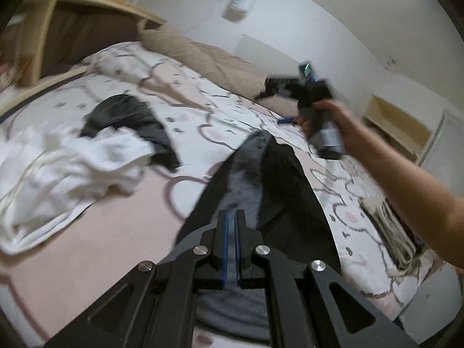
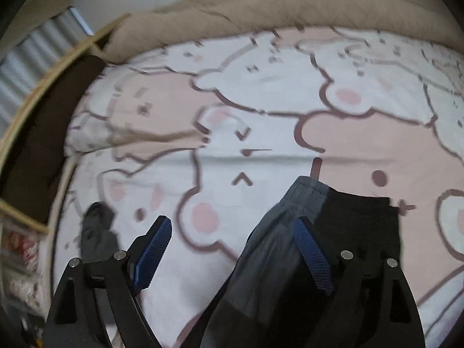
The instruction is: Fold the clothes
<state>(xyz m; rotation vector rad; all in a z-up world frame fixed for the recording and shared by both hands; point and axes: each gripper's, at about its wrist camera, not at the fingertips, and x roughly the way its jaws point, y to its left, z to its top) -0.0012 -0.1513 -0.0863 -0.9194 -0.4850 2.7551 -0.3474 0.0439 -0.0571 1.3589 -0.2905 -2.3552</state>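
A bed covered by a pink-and-white cartoon-print sheet [image 1: 121, 203] is seen beneath both grippers. A dark grey and black garment [image 1: 261, 179] is stretched forward from the left gripper [image 1: 232, 246], which is clenched on its near edge. The right gripper [image 2: 232, 249] is held released, its right finger over the garment's far end.

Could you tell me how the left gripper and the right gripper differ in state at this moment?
The left gripper is shut on the dark garment, its blue pads pinching the grey cloth; the right gripper is open and holds nothing. The left one grips the garment's near end, while the right one hangs above the bedsheet near its far end. Both have black frames and blue pads.
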